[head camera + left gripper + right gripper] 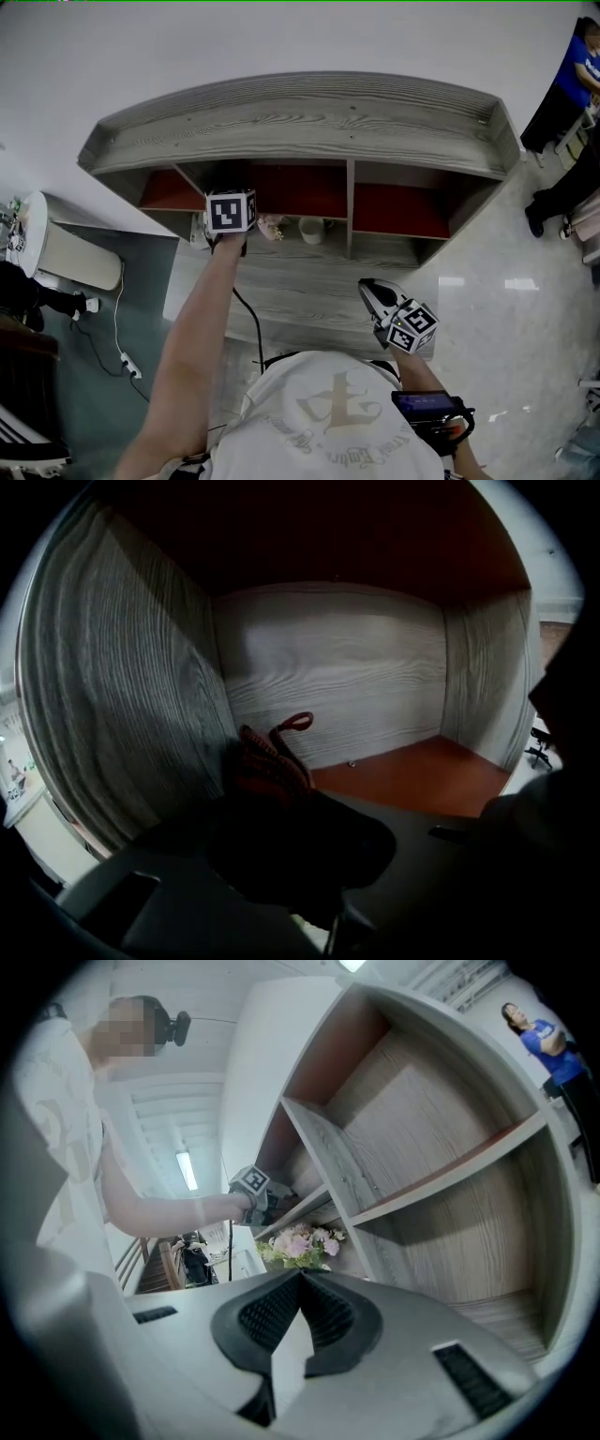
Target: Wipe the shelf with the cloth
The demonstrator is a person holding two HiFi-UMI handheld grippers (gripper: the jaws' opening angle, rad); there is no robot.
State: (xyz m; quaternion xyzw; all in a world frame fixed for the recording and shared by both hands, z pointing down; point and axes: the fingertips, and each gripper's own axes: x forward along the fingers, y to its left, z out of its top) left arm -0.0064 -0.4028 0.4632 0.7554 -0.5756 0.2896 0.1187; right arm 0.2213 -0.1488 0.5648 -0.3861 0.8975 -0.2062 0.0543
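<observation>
Inside the left compartment of the grey, wood-grained shelf (309, 117), the left gripper (291, 808) has its fingers pinched on a rust-red knitted cloth (270, 761) with a small loop, tucked by the grained side wall at nine o'clock; one inner board is smooth red-brown. At four o'clock from it, well apart, the right gripper (300, 1283) hangs, ribbed fingers pressed together on nothing.

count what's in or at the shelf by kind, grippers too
grippers: 2, the left gripper and the right gripper
cloth: 1
flowers: 1 bunch
cup: 1
total: 5
</observation>
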